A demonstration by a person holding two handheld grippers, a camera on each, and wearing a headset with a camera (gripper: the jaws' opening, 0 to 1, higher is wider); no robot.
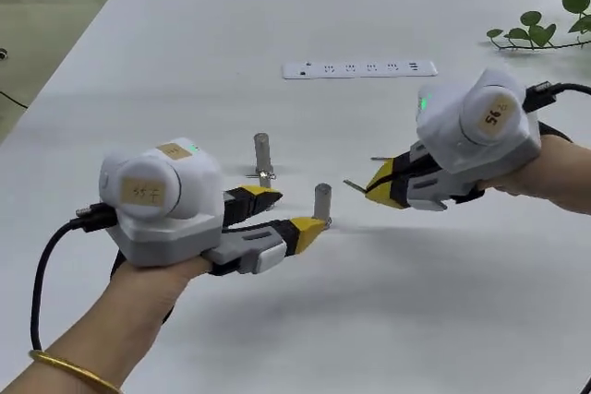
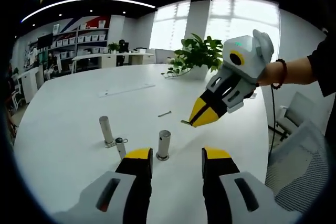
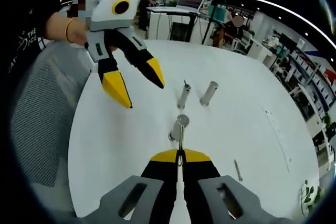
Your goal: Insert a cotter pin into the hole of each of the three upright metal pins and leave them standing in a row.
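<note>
Three grey metal pins stand on the white table [image 1: 185, 62]. The far pin [image 1: 261, 149] is bare. The middle pin [image 1: 266, 175] carries a cotter pin through its top and shows a ring in the left gripper view [image 2: 121, 147]. The near pin [image 1: 322, 202] is bare and stands just off the tips of my open left gripper [image 1: 294, 210]. My right gripper [image 1: 374, 189] is shut on a cotter pin [image 1: 355, 185], held in the air to the right of the near pin and pointing at it. In the right gripper view that cotter pin [image 3: 180, 135] lines up over the near pin [image 3: 176, 128].
A loose cotter pin [image 1: 381, 159] lies on the table beyond the right gripper. A white power strip [image 1: 360, 68] lies further back, and plant leaves [image 1: 549, 29] reach in at the far right edge. Chairs stand beside the table.
</note>
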